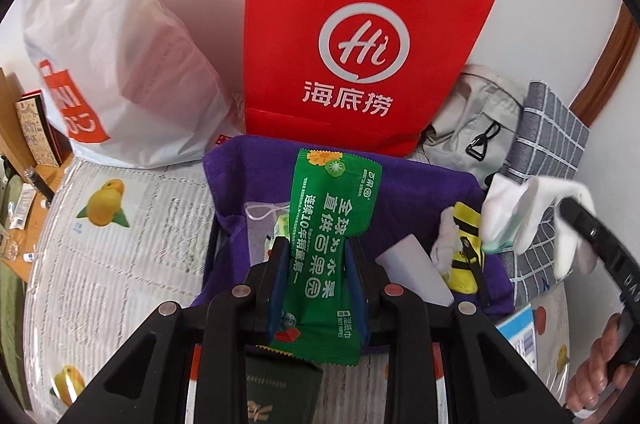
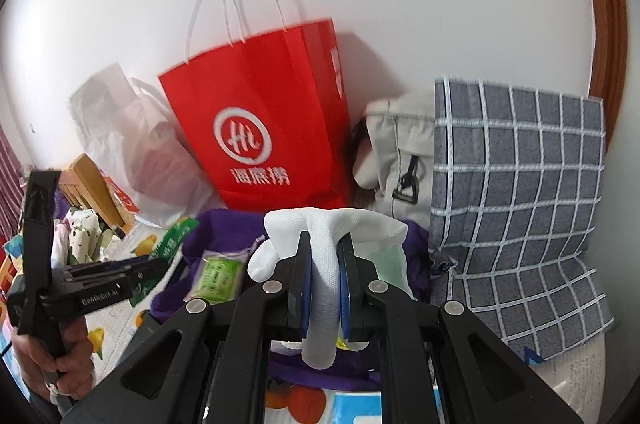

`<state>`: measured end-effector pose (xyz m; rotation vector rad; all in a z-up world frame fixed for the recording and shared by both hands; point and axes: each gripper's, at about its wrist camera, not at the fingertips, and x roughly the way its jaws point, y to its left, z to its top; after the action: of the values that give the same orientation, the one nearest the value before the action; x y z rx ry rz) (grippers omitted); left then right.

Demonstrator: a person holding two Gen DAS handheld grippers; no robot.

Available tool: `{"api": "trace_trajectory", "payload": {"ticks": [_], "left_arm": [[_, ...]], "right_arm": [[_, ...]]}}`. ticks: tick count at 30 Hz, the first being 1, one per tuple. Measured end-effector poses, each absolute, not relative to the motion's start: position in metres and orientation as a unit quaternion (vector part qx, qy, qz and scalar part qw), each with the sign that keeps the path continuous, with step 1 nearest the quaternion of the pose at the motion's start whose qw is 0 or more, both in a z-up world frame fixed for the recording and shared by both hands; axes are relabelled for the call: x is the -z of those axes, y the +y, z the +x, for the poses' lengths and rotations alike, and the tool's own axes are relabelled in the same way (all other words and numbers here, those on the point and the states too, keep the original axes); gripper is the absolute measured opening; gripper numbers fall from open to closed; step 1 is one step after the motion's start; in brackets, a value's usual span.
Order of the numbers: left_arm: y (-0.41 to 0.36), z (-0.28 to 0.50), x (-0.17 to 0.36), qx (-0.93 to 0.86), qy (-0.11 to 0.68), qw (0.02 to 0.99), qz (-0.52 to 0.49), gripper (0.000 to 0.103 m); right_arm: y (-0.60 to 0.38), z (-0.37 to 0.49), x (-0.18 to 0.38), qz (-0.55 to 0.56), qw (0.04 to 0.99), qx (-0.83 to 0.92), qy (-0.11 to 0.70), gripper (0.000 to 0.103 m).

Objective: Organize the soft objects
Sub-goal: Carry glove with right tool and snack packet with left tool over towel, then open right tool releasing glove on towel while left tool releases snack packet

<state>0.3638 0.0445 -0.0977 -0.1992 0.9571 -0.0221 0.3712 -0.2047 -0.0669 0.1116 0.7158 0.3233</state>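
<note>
My left gripper (image 1: 316, 244) is shut on a green wet-wipes packet (image 1: 332, 216), which hangs above the purple fabric bin (image 1: 416, 179). Inside that bin lie a clear pouch (image 1: 264, 212), a white block (image 1: 416, 272) and a yellow-and-black striped soft item (image 1: 468, 244). In the right wrist view my right gripper (image 2: 325, 260) is shut on a white glove (image 2: 332, 228) over the purple bin (image 2: 224, 232). The same glove (image 1: 532, 216) shows at the right in the left wrist view. The left gripper (image 2: 120, 272) with the green packet (image 2: 172, 240) appears at the left of the right wrist view.
A red paper bag (image 1: 360, 23) and a white plastic bag (image 1: 120, 43) stand behind the bin against the wall. A grey backpack (image 1: 476, 119) and a grey checked cushion (image 2: 520, 191) sit to the right. A fruit-print cover (image 1: 108, 244) lies underneath. A hand (image 2: 68, 364) holds the left gripper's handle.
</note>
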Motion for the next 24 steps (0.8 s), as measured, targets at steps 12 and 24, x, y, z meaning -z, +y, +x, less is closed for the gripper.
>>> {"api": "trace_trajectory", "payload": {"ticks": [12, 24], "left_arm": [[0.036, 0.403, 0.127, 0.032, 0.482, 0.870, -0.101, 0.027], [0.040, 0.422, 0.151, 0.036, 0.504, 0.856, -0.111, 0.027]], "right_arm": [[-0.211, 0.398, 0.100, 0.046, 0.908, -0.153, 0.388, 0.012], [-0.202, 0.414, 0.126, 0.039, 0.892, -0.166, 0.418, 0.015]]}}
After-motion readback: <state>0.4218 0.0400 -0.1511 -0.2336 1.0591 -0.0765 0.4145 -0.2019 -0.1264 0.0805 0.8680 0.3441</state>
